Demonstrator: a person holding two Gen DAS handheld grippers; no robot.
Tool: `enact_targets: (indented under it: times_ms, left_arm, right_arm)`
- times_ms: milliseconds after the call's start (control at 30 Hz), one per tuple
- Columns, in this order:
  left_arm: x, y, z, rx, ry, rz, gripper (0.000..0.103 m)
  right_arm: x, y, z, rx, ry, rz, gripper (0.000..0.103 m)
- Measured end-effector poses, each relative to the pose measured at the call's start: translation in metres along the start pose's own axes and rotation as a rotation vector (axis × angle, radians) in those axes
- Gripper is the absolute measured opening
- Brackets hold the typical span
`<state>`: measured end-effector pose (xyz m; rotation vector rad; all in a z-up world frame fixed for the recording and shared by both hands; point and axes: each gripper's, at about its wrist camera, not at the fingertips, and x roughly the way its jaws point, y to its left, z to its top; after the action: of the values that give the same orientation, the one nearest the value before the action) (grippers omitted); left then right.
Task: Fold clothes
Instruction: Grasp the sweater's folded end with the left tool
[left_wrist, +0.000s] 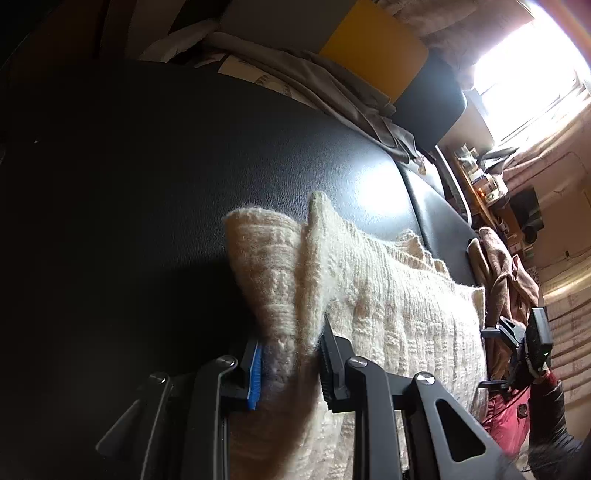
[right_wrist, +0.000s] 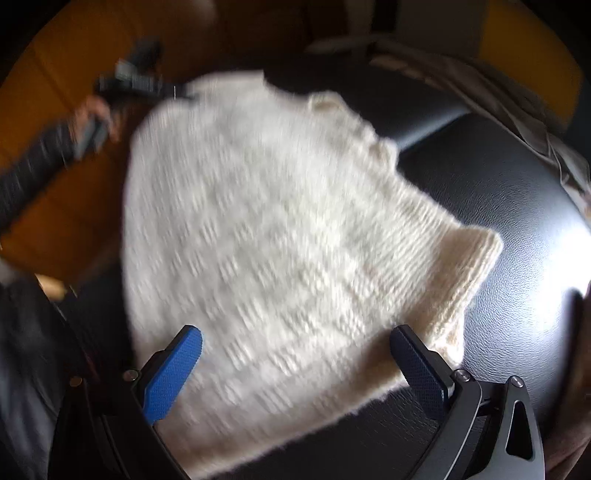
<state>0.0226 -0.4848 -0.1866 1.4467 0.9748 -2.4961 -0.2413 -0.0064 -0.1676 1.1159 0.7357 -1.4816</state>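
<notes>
A cream knitted sweater (left_wrist: 388, 302) lies on a black leather surface (left_wrist: 147, 166). My left gripper (left_wrist: 290, 362) is shut on a raised fold at the sweater's edge, with the knit pinched between the blue pad and the black pad. In the blurred right wrist view the sweater (right_wrist: 277, 221) lies spread out, one ribbed cuff pointing right. My right gripper (right_wrist: 295, 350) hovers over the sweater's near edge, open wide with nothing gripped. The right gripper (left_wrist: 487, 358) also shows at the sweater's far side, held by a hand in a dark sleeve. The left gripper (right_wrist: 177, 92) appears at the garment's far corner.
A grey-brown cloth (left_wrist: 332, 92) is draped along the back of the black surface (right_wrist: 498, 221), next to a yellow panel (left_wrist: 376, 48). A brown garment (left_wrist: 506, 273) and a red cloth (left_wrist: 506, 424) lie past the sweater. A bright window (left_wrist: 524, 74) and cluttered shelves stand beyond.
</notes>
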Motion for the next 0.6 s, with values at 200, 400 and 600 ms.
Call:
enact_targets:
  times_ms: [200,400,600]
  left_arm:
    - [-0.018,-0.008,-0.011,-0.026,-0.021,-0.157,0.023]
    - [-0.042,-0.039,-0.021,-0.074,-0.081,-0.33,0.023]
    - [-0.062,-0.097,-0.025,-0.085,-0.136,-0.434,0.022]
  right_arm:
    - [0.012,0.005,-0.013,-0.041,-0.014,-0.051,0.103]
    - [0.009,0.004,-0.03,-0.012,-0.081,-0.056,0.103]
    - [0.005,0.003,-0.047,0.017,-0.146,-0.06,0.103]
